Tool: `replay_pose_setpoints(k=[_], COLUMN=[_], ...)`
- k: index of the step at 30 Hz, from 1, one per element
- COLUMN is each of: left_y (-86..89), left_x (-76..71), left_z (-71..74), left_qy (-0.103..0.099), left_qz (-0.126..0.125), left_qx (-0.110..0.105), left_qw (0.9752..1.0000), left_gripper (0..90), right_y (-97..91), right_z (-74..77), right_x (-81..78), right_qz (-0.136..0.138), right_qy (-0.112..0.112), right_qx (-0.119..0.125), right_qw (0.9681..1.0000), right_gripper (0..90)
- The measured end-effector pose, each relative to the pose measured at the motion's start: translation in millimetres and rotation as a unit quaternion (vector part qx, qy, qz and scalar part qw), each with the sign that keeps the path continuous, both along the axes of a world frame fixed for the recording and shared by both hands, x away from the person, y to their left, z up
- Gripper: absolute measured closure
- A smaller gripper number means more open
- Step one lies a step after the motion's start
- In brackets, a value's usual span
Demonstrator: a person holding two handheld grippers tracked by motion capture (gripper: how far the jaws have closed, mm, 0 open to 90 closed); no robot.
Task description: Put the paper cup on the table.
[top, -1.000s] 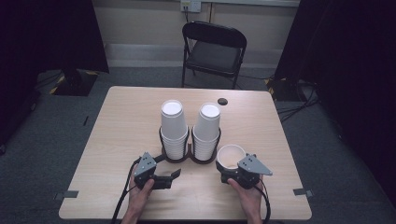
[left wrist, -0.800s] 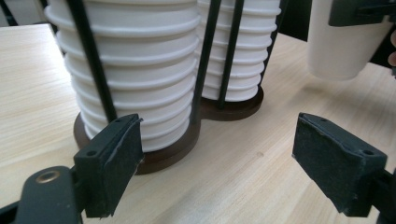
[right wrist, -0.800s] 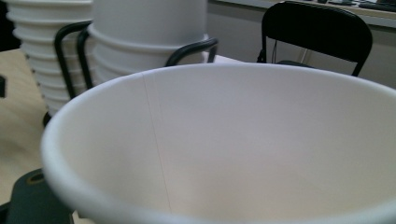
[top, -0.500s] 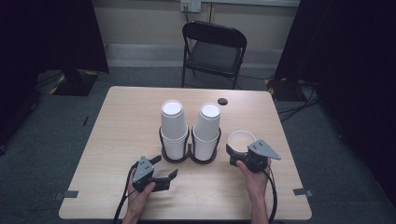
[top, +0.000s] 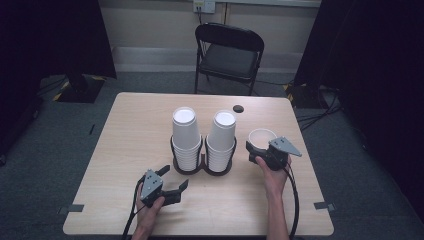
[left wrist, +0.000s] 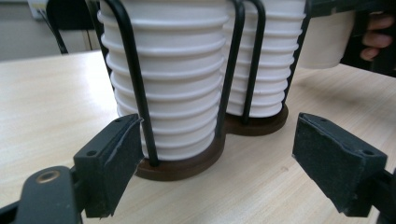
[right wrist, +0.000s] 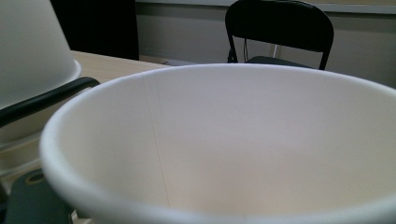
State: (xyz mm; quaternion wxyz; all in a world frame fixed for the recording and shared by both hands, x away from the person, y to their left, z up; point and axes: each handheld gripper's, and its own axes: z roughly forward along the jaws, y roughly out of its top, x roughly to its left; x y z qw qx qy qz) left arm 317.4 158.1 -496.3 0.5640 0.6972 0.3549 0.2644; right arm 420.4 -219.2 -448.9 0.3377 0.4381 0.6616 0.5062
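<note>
Nearest the person, the left gripper rests low over the table with its jaws spread wide and nothing between them; in the left gripper view the two black pads stand well apart, framing the cup holder just ahead. That holder is a dark double base with black wire uprights, and each of its two rings carries a stack of upside-down white cups: the left stack straight in front of the left gripper, the right stack beside it. To the right of the stacks, the right gripper grips a single paper cup, upright with its mouth open upward, just beside the right stack and apart from it. In the right gripper view the cup's white rim and inside sit right against the camera. Farther off, a small dark disc lies on the table, and beyond the far edge stands a black folding chair.
</note>
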Motion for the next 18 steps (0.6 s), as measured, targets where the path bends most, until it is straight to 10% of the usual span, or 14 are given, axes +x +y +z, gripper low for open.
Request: replay_pose_setpoints(k=[18], left_y=[3.0], left_x=[-0.7], left_z=[-0.7], left_qy=[-0.006], left_qz=[0.003], left_qx=[-0.018], left_qw=[0.9998], left_gripper=[15.9], right_y=[9.9], right_z=[-27.2], right_x=[28.9], right_qz=[0.003], right_qy=[0.003], right_qx=[-0.001], right_qw=[1.0000], right_gripper=[11.4])
